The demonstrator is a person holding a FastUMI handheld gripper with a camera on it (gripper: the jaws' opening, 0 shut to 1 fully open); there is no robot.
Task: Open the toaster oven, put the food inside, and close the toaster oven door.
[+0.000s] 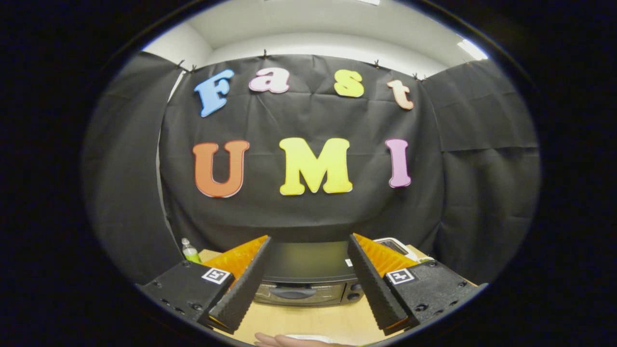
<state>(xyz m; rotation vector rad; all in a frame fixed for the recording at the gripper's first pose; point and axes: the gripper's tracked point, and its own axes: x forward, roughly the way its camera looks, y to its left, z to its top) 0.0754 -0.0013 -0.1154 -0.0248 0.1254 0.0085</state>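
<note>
A black toaster oven stands on the wooden table, seen between and beyond my fingers. Its door is closed, with a curved handle across the glass and knobs at its right side. My gripper is held high above the table and well back from the oven. It is open, with a wide gap and nothing between the fingers. The food is out of sight.
A clear bottle with a green label stands behind the left finger, near the table's far left corner. A white object sits behind the right finger beside the oven. A person's hand rests on the table's near edge.
</note>
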